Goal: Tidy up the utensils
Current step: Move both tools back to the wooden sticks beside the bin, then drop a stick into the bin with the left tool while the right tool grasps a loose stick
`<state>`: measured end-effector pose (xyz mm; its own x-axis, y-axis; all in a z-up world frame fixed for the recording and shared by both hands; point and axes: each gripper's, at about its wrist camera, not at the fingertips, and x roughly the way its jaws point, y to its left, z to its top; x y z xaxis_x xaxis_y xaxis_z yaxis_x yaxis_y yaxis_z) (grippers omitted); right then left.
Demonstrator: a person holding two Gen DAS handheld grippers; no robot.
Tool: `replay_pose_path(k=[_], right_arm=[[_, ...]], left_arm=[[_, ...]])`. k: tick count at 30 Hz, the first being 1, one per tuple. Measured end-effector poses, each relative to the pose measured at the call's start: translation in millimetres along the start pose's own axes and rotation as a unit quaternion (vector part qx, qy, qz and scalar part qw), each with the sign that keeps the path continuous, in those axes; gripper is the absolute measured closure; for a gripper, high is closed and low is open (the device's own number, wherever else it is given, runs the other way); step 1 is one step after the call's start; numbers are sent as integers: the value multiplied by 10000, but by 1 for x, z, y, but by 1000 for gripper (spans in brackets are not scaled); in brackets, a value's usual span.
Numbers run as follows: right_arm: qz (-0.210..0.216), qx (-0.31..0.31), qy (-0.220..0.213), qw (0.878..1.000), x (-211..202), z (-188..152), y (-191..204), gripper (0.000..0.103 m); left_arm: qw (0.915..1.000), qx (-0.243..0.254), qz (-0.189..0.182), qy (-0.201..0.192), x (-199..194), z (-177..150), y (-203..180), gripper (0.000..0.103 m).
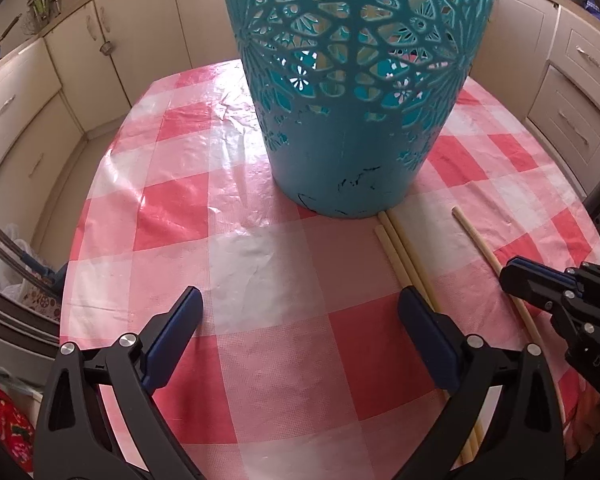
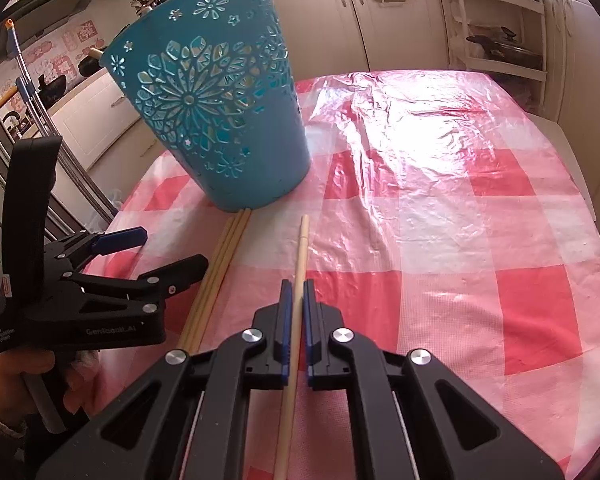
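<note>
A teal cut-out holder (image 1: 352, 92) stands on the red and white checked table; it also shows in the right wrist view (image 2: 220, 112). Three pale wooden chopsticks (image 1: 400, 256) lie side by side by its base, seen too in the right wrist view (image 2: 220, 272). A single chopstick (image 2: 300, 264) lies apart to their right. My right gripper (image 2: 296, 292) is shut on this single chopstick, low over the table; it shows in the left wrist view (image 1: 516, 280). My left gripper (image 1: 300, 312) is open and empty, left of the three chopsticks; it also shows in the right wrist view (image 2: 172, 248).
The table (image 2: 460, 220) has a shiny plastic cloth. Cream kitchen cabinets (image 1: 72, 80) surround it. A rack with a pan (image 2: 500, 48) stands at the far right. A white bag (image 1: 16, 264) sits on the floor at the left.
</note>
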<state>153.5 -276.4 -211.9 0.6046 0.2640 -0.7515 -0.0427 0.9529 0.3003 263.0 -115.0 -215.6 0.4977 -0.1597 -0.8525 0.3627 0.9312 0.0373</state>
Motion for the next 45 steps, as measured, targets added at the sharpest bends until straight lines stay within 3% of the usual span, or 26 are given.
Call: replay_pose_path(k=[9,14,26,29,31,34,36,45], right_arm=[[24,7,-5,10000,1,-1,0,98],[20,5,-4,10000,1,-1,0,97],[-70,-30,120,9999,4,4,4,96],[-206,-141,260,9993,10,11,9,96],[-285,-244,306,9988,14,15,12,96],[-326,-352,212,9986,17,15,15,96],[-315,-364,126,9988,16,12,15,96],[-159,-213,85,9996,14,11,6,96]], left_arm=[[9978,-409,-501,-162,-8,-4,6,9],[9995,-64,-323,1,-3,-4,-6,9],[9999,-102,-75,35,-5,-4,-10,14],[9998,-58,-134,-104,-7,0,-14,33],[9996,25,-226,-185,-9,1,-17,58],[9987,38,-453,-209,-10,4,-18,85],[9981,-1,-579,-199,-9,4,-16,93],[9966,-194,-793,124,-11,2,-3,98]])
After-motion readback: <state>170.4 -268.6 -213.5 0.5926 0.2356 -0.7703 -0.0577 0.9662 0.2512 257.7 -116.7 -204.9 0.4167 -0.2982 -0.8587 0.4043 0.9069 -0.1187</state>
